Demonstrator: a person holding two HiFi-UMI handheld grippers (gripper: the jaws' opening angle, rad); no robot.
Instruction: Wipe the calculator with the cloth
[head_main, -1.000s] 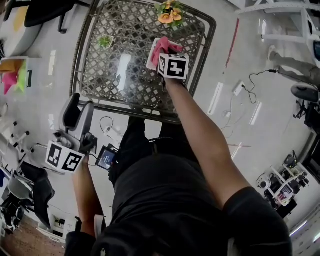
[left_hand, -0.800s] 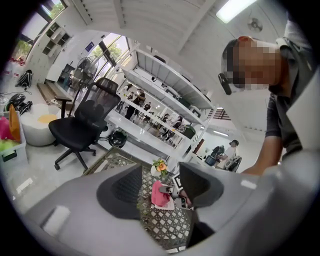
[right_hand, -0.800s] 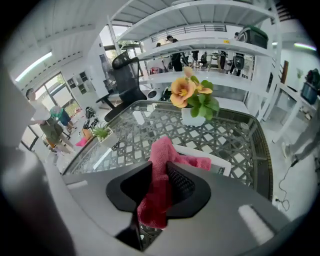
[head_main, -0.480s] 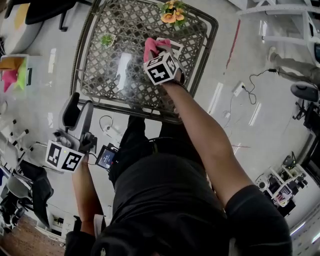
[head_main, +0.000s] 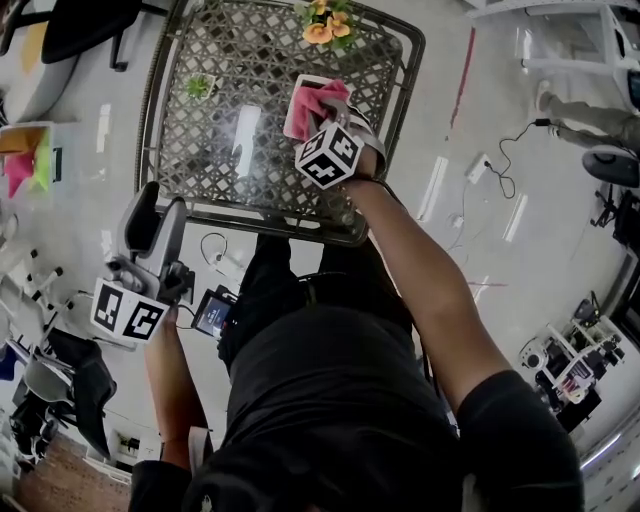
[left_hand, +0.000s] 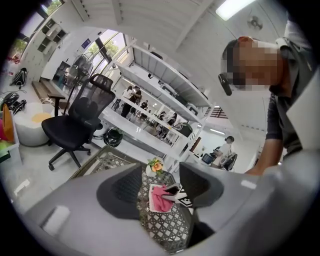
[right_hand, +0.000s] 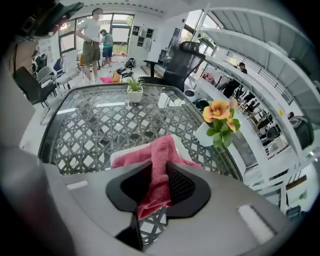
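Right gripper: jaws clenched on a fold of the pink cloth, which lies over the calculator on the lattice table. Left gripper: jaws apart, empty, well off the table. Risk: calculator unbraced; a drag may slide it toward the flower vase.

glossy pale floor, black office chair

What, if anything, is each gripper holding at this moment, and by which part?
The right gripper is shut on the pink cloth, pinching a bunched fold; the left gripper is open and empty.
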